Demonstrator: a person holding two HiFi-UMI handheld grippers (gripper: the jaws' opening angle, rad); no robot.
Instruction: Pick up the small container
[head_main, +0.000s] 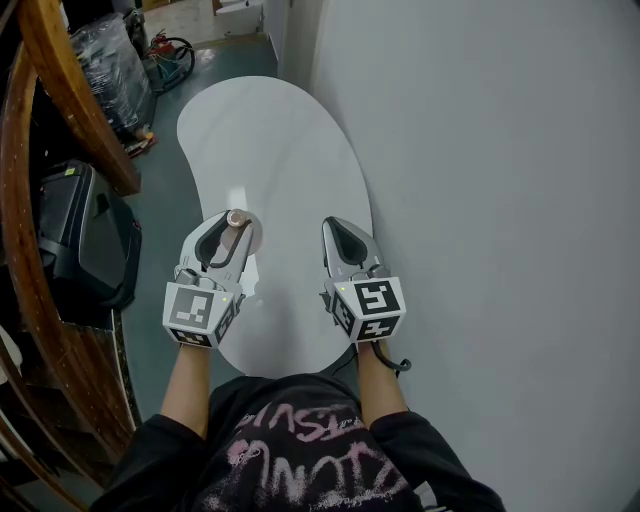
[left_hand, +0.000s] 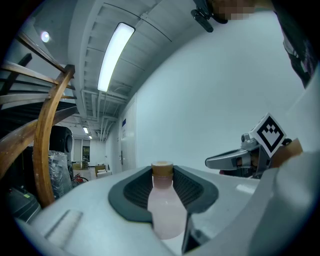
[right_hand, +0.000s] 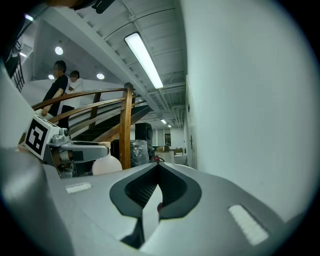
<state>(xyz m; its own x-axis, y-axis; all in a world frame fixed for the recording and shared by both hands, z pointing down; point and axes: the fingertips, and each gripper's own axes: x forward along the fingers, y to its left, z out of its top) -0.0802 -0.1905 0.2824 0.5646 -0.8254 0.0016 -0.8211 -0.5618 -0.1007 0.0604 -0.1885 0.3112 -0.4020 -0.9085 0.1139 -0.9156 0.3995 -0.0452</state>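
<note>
The small container (head_main: 237, 219) is a translucent whitish bottle with a tan cap. In the head view it sits between the tips of my left gripper (head_main: 232, 224), over the white table (head_main: 280, 140). The left gripper view shows the bottle (left_hand: 164, 207) upright, with my left gripper (left_hand: 162, 175) shut on its body. My right gripper (head_main: 345, 236) hangs over the table's right side, shut and holding nothing. Its jaws meet in the right gripper view (right_hand: 157, 169), where the bottle (right_hand: 106, 165) shows round at the left.
A plain white wall (head_main: 500, 200) runs close along the table's right edge. A curved wooden stair rail (head_main: 60, 90) and a black case (head_main: 85, 235) stand on the floor at the left. Two people (right_hand: 62, 85) stand on the upper level.
</note>
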